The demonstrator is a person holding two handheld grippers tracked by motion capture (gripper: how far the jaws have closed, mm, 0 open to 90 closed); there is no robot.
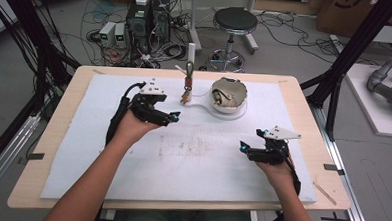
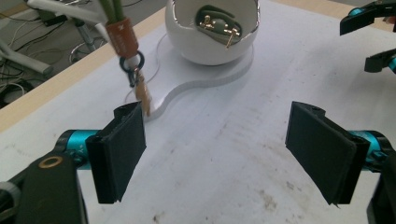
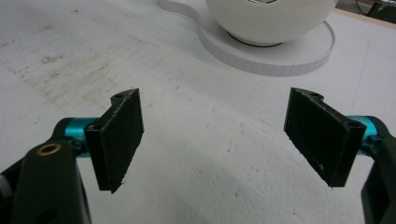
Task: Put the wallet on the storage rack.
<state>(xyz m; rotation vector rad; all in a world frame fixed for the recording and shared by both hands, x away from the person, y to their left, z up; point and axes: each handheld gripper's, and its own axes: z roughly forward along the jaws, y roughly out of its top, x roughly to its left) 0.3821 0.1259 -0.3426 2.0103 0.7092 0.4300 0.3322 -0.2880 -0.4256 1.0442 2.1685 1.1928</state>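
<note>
Now | left gripper (image 2: 215, 140) wide apart, empty | right gripper (image 3: 212, 135) wide apart, empty

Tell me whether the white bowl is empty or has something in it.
Not empty: the white bowl holds a dark green piece with gold bits.

White bowl (image 2: 212, 44), green-gold contents; white stand base (image 2: 187, 84); brown tag (image 2: 122, 37); black jaws
</note>
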